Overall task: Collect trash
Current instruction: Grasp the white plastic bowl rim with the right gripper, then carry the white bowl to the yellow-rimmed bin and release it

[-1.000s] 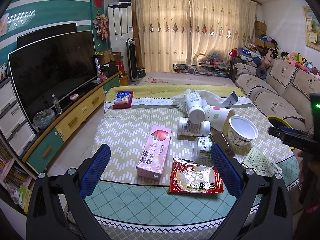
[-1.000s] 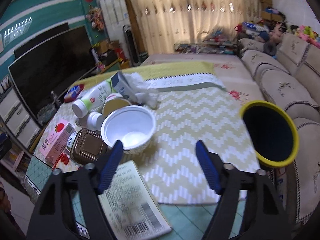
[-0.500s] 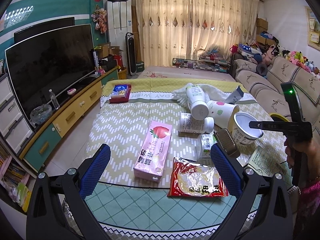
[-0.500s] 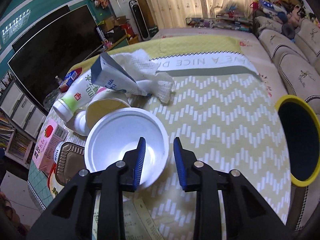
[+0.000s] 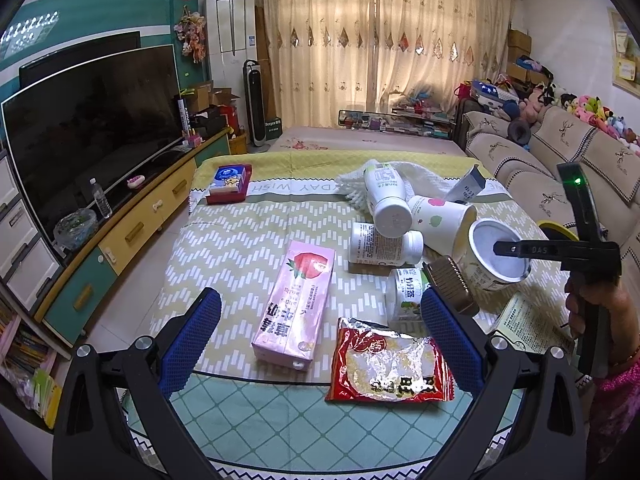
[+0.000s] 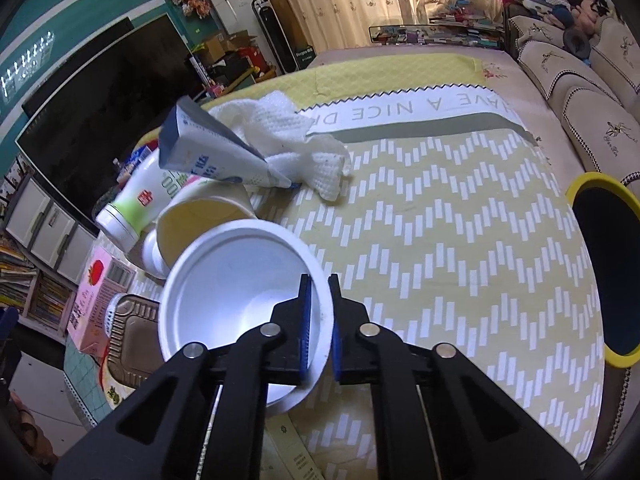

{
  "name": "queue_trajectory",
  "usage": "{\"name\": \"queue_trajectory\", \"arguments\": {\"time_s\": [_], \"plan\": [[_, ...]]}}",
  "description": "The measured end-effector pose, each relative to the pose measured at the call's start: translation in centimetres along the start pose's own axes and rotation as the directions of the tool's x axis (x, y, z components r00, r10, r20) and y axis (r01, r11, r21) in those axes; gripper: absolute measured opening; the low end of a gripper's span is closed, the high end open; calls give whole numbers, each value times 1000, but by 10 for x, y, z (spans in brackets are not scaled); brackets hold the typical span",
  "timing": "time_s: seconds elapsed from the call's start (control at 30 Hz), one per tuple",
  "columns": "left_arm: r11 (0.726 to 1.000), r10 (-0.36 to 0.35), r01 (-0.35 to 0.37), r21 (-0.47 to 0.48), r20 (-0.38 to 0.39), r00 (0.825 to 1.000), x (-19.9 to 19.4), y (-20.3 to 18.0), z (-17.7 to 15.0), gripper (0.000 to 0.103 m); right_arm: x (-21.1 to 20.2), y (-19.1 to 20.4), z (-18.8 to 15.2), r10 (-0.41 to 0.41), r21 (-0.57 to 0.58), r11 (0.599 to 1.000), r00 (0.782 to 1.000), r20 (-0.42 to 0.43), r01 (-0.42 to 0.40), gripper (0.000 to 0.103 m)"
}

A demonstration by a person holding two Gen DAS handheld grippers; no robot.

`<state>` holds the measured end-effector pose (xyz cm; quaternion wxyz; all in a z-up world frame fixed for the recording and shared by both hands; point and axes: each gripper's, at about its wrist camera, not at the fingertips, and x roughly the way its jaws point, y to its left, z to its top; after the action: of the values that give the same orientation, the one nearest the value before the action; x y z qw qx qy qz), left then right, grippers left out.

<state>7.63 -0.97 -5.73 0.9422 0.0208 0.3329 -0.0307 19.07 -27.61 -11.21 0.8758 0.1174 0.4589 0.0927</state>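
Observation:
Trash is piled on a low table with a chevron cloth (image 5: 240, 248). The jaws of my right gripper (image 6: 318, 280) are closing over the near rim of a white plastic cup (image 6: 232, 280), one pad inside and one outside, pressing on it. In the left wrist view that cup (image 5: 476, 276) tilts beside a brown foil tray (image 5: 450, 286), with the right gripper (image 5: 500, 249) reaching into it. My left gripper (image 5: 320, 300) hangs open above the table's near edge, holding nothing. Below it lie a pink strawberry carton (image 5: 298, 300) and a red snack wrapper (image 5: 390, 364).
White bottles (image 5: 386, 200), an apple-print paper cup (image 5: 438, 218), a small pot (image 5: 404, 294), a white cloth (image 6: 296, 136) and a paper leaflet (image 5: 532, 320) crowd the table's right side. A yellow-rimmed bin (image 6: 604, 272) stands by the sofa (image 5: 520, 168). The TV cabinet (image 5: 132, 232) runs along the left.
My right gripper dropped toward the white cup and its jaws went from wide apart to pinching the rim. The left gripper barely drifted and stayed open.

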Motion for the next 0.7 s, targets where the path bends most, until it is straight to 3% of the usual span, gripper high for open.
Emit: {"name": "queue_trajectory", "arguments": {"time_s": [0.3,0.53,0.7], "plan": [[1000,-16,16,8,-6,1000,5,-6,1,98,-56,-56,8,-41,110,994,991,126,27,8],[1000,-25,25,12,-17,1000,11,-13,1,98,-94,-147,11,-233,280,944,955,185,176,8],[999,-32,32,13,-27,999,16,-19,2,98,-95,-204,7,-342,382,886,927,153,263,8]]}}
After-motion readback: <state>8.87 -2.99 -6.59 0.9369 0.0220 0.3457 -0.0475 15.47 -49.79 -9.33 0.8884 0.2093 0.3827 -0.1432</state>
